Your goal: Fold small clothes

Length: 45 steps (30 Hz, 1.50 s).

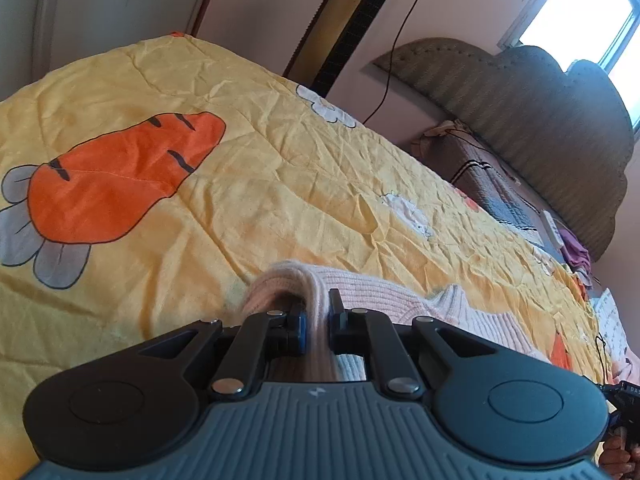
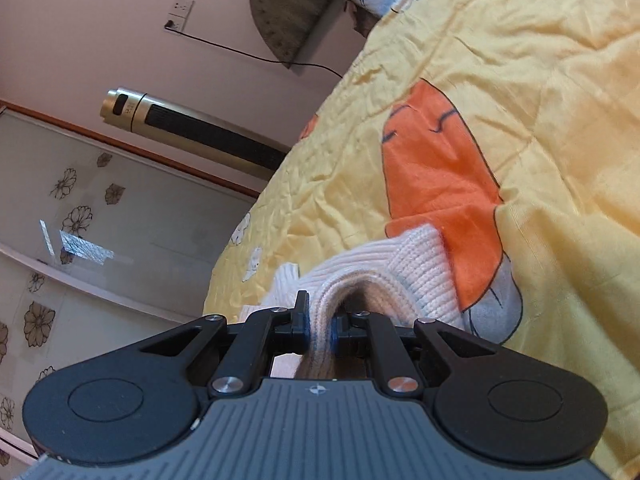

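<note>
A small pale pink ribbed knit garment [image 1: 380, 292] lies on the yellow carrot-print bedspread [image 1: 280, 168]. My left gripper [image 1: 318, 320] is shut on a bunched edge of it, and the cloth arches over the left finger. The rest of the garment spreads to the right along the bed. In the right wrist view the same knit garment [image 2: 404, 264] is pinched by my right gripper [image 2: 322, 324], which is shut on a folded ridge of it. The fingertips of both grippers are partly hidden by cloth.
The bedspread [image 2: 540, 100] covers the whole bed. A padded headboard [image 1: 540, 120], a dark striped pillow [image 1: 484, 184] and purple cloth [image 1: 576, 252] lie at the far end. A tower fan [image 2: 192, 132] and a floral wardrobe door [image 2: 100, 240] stand beside the bed.
</note>
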{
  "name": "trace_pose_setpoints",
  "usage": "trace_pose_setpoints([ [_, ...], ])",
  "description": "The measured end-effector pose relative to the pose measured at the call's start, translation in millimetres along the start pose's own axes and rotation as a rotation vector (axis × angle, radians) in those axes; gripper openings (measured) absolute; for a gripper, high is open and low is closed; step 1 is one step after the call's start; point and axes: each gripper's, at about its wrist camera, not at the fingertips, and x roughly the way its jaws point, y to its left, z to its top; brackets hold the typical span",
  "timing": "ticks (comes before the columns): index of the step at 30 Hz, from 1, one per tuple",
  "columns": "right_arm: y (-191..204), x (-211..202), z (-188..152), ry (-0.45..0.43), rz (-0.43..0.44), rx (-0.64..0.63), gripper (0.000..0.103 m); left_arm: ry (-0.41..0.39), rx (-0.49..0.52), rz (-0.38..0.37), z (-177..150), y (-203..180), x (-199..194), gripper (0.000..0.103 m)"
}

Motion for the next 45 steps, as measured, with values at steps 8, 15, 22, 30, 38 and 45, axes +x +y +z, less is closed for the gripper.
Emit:
trace_pose_setpoints([
  [8,-3.4,-19.0,16.8,-0.128,0.082,0.084,0.058,-0.007,-0.076,-0.136,16.0,3.6,-17.0,0.042],
  [15,30.7,-18.3,11.0,-0.077,-0.212,-0.247,0.059,-0.133,0.197,-0.219,2.5,-13.7,-56.6,0.088],
  [22,34.0,-7.8,-3.4,-0.011,-0.293,-0.39,0.05,-0.05,0.356,0.173,-6.6,-34.0,-9.5,0.086],
  [30,59.6,2.4,-27.4,0.026,-0.423,-0.65,0.027,-0.006,0.555,0.307,-21.2,-67.1,15.6,0.021],
  [38,58.8,-19.3,-27.8,-0.099,-0.405,-0.591,0.019,-0.043,0.53,0.337,-26.8,-67.0,20.5,0.015],
  [45,34.3,-24.7,-32.1,-0.134,-0.389,-0.421,0.054,-0.172,0.447,0.283,-36.0,-52.6,-24.8,0.033],
])
